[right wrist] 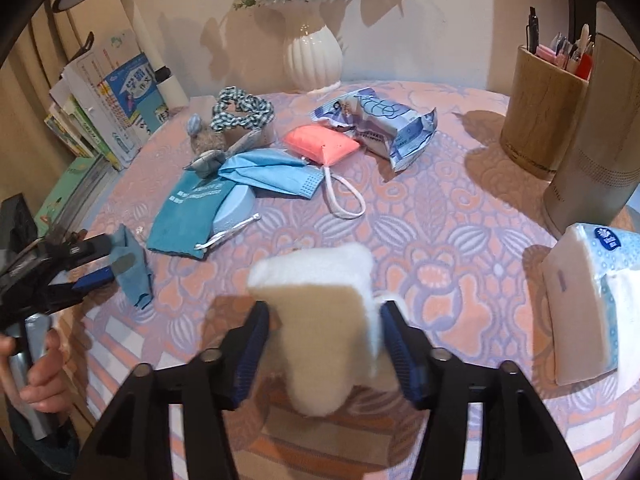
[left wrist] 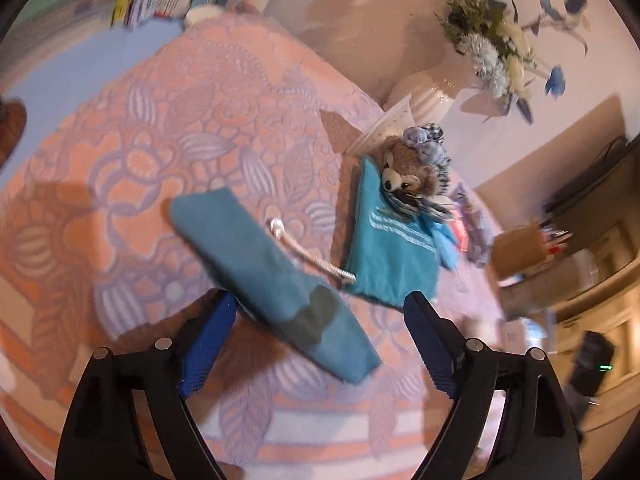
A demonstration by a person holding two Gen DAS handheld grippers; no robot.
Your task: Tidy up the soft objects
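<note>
My left gripper (left wrist: 318, 306) is open, its jaws wide on either side of a folded teal cloth (left wrist: 264, 276) that lies on the pink patterned tablecloth (left wrist: 160, 140). The same cloth (right wrist: 132, 272) and the left gripper (right wrist: 106, 258) show at the left of the right wrist view. My right gripper (right wrist: 324, 316) is shut on a white plush pad (right wrist: 320, 308) and holds it above the table's near edge. A teal drawstring pouch (left wrist: 390, 248) with a small raccoon plush (left wrist: 408, 172) lies beyond the cloth.
Blue face masks (right wrist: 272, 176), a coral pouch (right wrist: 320, 144), a tissue packet (right wrist: 380, 124) and a checked scrunchie (right wrist: 240, 110) lie mid-table. A white vase (right wrist: 312, 60), a wooden pen holder (right wrist: 540, 108), a grey cylinder (right wrist: 596, 152), a tissue pack (right wrist: 588, 304) and books (right wrist: 108, 108) ring the table.
</note>
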